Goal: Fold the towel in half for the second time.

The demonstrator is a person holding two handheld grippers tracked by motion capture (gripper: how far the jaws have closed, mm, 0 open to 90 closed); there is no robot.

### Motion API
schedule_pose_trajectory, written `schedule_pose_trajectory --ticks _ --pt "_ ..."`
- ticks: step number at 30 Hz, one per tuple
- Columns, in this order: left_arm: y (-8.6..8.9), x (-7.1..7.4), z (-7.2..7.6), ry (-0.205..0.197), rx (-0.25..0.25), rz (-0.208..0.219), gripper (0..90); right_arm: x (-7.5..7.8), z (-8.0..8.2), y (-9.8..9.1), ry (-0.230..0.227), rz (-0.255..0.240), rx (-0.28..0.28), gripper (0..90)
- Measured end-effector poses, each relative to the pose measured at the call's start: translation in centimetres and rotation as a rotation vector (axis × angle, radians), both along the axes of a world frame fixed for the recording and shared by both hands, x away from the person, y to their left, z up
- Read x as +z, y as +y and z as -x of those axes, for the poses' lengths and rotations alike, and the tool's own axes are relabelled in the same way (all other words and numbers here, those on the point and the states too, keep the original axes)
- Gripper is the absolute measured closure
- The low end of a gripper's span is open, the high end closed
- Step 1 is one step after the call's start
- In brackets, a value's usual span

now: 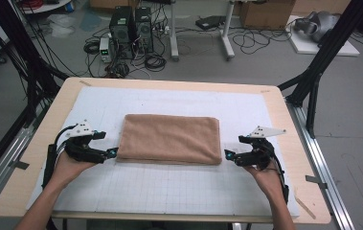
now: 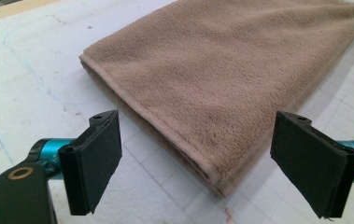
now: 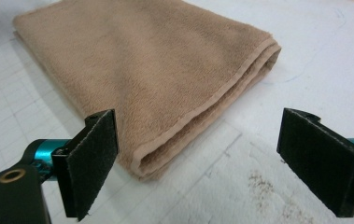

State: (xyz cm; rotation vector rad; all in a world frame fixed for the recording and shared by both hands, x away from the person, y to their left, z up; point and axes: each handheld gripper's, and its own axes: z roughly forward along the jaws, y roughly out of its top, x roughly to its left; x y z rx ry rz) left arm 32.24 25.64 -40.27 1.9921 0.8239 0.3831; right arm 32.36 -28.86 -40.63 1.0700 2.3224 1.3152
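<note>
A folded tan terry-cloth towel (image 1: 171, 138) lies flat in the middle of the white gridded mat (image 1: 169, 187) on the light wooden table (image 1: 284, 115), its long edges running left to right. The left gripper (image 1: 113, 153) sits just beside the towel's near-left corner and the right gripper (image 1: 228, 155) just beside its near-right corner, both with jaws wide apart and holding nothing. Bare mat lies open on every side of the towel, widest toward the person.

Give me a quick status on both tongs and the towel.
Left tongs open, right tongs open, at near corners. Folded towel flat, ungripped. Nothing blocking.
</note>
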Motion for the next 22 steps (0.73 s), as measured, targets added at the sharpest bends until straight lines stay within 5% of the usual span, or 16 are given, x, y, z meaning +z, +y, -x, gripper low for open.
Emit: schedule_pose_trajectory --ticks 22 --pt "0.9 -1.3 3.5 0.025 0.003 0.013 16.6 -0.9 3.8 -0.3 -0.007 -0.003 0.008 11.8"
